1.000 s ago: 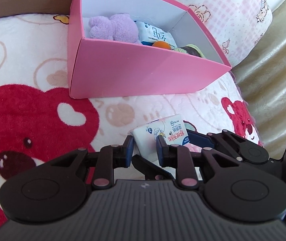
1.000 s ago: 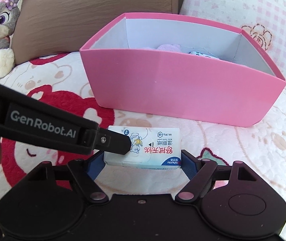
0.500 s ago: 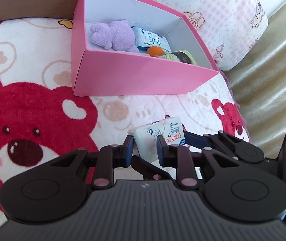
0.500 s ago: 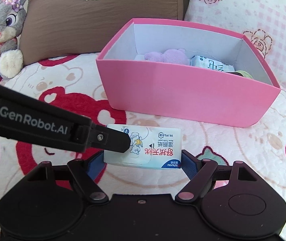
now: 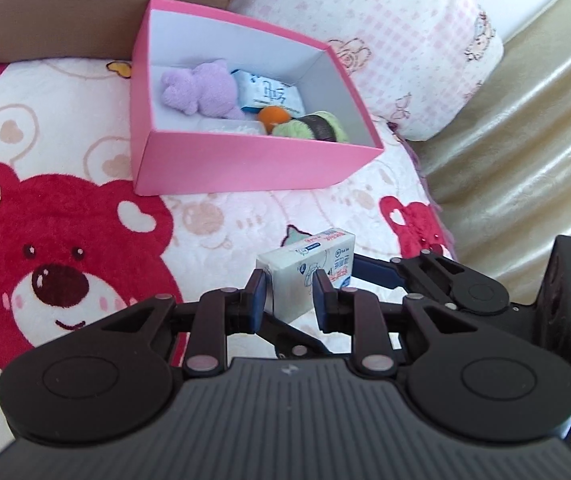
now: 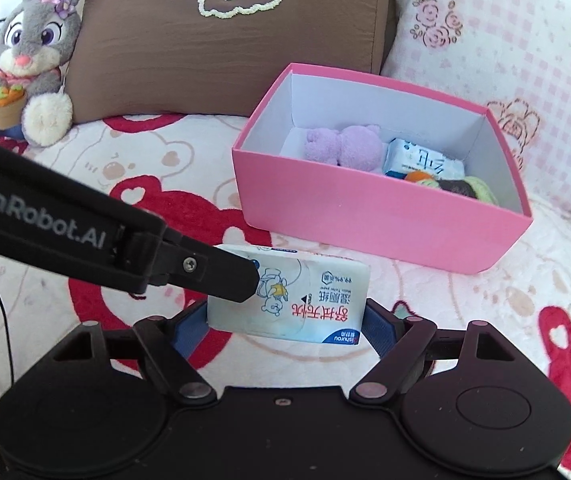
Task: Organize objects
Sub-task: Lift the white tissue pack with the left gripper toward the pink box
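A white wet-wipe pack (image 6: 313,300) with red and blue print hangs above the bear-print blanket (image 5: 45,240), held by both grippers. My right gripper (image 6: 285,320) spans its length, blue pads pressed on both ends. My left gripper (image 5: 289,292) is shut on one narrow end of the pack (image 5: 309,264); its black finger (image 6: 225,276) crosses the right wrist view from the left. Beyond stands the open pink box (image 5: 245,164), holding a purple plush (image 5: 201,88), another wipe pack (image 5: 269,96), an orange item (image 5: 273,114) and a green plush (image 5: 313,128).
A brown cushion (image 6: 225,48) and a grey bunny plush (image 6: 37,48) lean at the back left. A pink checked pillow (image 5: 405,48) lies behind and right of the box. Shiny gold fabric (image 5: 525,160) drops away at the bed's right edge.
Both grippers have risen together with the wipe pack still between them. The pink box now looks smaller and farther, and more of its inside shows.
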The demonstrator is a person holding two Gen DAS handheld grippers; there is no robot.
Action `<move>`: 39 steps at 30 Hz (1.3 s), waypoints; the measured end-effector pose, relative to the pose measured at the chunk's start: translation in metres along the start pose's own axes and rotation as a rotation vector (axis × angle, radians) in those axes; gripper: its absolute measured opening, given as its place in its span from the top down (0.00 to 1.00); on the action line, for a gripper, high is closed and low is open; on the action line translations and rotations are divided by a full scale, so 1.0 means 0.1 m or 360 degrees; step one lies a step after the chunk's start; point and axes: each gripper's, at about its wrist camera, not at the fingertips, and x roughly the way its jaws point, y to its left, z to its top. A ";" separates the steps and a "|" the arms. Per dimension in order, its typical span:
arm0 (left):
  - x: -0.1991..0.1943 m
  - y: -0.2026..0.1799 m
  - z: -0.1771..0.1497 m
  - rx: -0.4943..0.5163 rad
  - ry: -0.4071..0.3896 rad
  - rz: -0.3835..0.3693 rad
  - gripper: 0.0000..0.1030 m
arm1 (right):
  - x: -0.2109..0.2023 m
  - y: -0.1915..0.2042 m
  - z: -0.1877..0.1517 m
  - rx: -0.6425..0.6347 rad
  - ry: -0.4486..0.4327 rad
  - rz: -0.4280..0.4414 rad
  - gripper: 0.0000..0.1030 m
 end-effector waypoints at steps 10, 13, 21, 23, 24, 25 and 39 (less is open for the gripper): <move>-0.25 -0.16 0.05 0.0031 -0.0030 -0.0019 0.78 | -0.22 -0.04 0.06 0.0084 -0.0040 0.0055 0.18; -0.31 -0.22 0.06 0.0060 -0.0054 -0.0003 0.78 | -0.29 -0.01 0.08 0.0071 -0.0077 0.0046 0.18; -0.39 -0.33 0.09 0.0103 -0.0101 0.0026 0.77 | -0.40 -0.01 0.15 0.0098 -0.0125 0.0050 0.18; -0.41 -0.36 0.10 0.0114 -0.0107 0.0034 0.76 | -0.43 -0.02 0.17 0.0111 -0.0129 0.0060 0.18; -0.41 -0.37 0.11 0.0118 -0.0110 0.0039 0.76 | -0.44 -0.03 0.18 0.0117 -0.0130 0.0064 0.18; -0.42 -0.38 0.12 0.0121 -0.0111 0.0040 0.76 | -0.45 -0.03 0.19 0.0121 -0.0126 0.0067 0.18; -0.56 -0.57 0.53 0.0154 -0.0165 0.0036 0.76 | -0.64 -0.16 0.65 0.0057 -0.0200 0.0028 0.19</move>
